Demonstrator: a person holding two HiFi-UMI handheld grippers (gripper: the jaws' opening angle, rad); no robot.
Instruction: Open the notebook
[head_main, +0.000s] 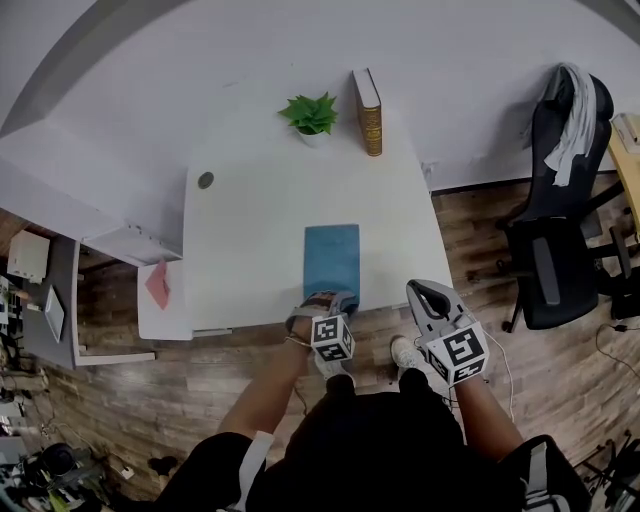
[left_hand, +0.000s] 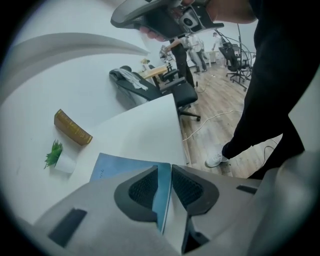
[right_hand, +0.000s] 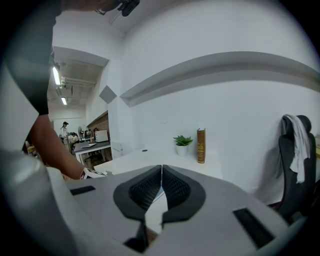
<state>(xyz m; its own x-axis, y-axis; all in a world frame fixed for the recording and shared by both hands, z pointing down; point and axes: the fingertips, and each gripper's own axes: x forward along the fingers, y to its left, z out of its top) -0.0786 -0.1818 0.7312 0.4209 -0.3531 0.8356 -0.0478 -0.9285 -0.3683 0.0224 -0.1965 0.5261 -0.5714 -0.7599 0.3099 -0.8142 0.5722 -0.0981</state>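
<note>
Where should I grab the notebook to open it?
Grip the cover's near edge, coming from the front of the table: the notebook lies flat with that edge towards you. The left tool is closing its jaws with that edge between them.

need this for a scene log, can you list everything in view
table: one, white, centre, against the wall
notebook: one, blue, lying at the table's near edge
plant: one, green, at the table's far edge
book: one, brown, standing upright just right of the plant
chair: one, black, right of the table
cloth: one, pale grey, draped over the chair's back
paper: one, pink, on a low white surface left of the table
left gripper: one, grey, jaws closing with the notebook's near edge between them
right gripper: one, grey, jaws together with nothing in them, held off the table's near right corner
</note>
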